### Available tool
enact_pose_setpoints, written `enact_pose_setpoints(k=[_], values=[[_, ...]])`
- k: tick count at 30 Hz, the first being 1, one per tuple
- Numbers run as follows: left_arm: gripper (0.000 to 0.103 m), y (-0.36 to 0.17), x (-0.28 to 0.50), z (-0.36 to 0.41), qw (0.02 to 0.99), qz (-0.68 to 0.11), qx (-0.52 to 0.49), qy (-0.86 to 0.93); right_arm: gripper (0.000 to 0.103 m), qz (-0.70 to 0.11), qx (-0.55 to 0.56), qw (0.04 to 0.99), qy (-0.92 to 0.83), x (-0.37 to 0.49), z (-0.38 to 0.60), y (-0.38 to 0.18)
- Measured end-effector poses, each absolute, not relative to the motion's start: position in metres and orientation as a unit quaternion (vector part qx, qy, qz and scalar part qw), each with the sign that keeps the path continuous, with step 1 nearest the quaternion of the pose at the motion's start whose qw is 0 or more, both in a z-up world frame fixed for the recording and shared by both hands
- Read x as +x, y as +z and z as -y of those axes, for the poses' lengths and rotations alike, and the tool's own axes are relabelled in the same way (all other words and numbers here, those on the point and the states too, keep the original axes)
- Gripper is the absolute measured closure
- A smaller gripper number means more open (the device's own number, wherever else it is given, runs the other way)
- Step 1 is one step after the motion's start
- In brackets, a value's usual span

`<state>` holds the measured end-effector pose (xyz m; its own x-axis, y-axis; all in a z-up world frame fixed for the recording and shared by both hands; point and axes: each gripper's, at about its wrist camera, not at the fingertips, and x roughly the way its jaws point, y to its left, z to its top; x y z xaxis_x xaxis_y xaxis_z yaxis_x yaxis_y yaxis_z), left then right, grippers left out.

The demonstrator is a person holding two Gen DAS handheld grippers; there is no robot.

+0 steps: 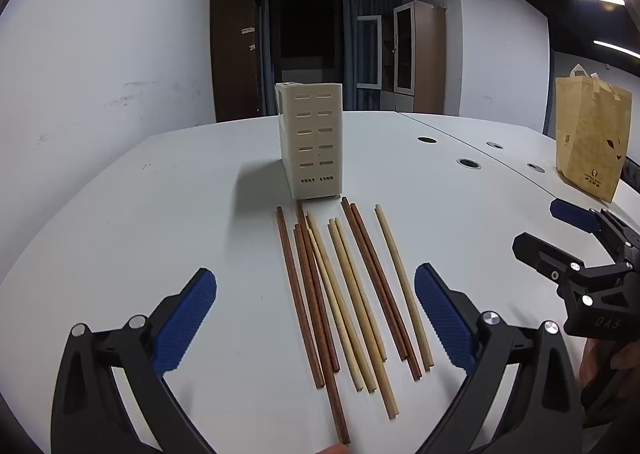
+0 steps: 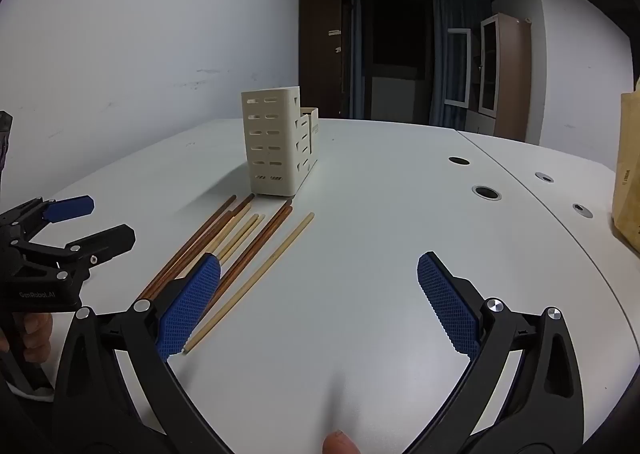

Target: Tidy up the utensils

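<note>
Several chopsticks, dark brown and pale bamboo, lie side by side on the white table, pointing at a cream slotted utensil holder. My left gripper is open and empty, its jaws either side of the chopsticks, just above them. My right gripper is open and empty over bare table, to the right of the chopsticks; its left finger overlaps their near ends. The holder stands beyond. Each gripper shows in the other's view, the right gripper and the left gripper.
A brown paper bag stands at the table's far right edge. Round cable holes sit along the table seam on the right. A white wall runs along the left; cabinets stand behind the table.
</note>
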<state>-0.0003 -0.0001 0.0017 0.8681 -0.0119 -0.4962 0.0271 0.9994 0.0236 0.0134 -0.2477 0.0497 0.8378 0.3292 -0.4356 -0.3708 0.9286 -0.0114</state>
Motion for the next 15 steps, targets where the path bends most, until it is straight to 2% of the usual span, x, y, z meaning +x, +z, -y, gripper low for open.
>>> enact_pose_setpoints(k=[15], values=[[0.005, 0.0, -0.006, 0.008, 0.967, -0.254, 0.022, -0.007, 0.008, -0.189, -0.043, 0.966, 0.17, 0.004, 0.258, 0.051]])
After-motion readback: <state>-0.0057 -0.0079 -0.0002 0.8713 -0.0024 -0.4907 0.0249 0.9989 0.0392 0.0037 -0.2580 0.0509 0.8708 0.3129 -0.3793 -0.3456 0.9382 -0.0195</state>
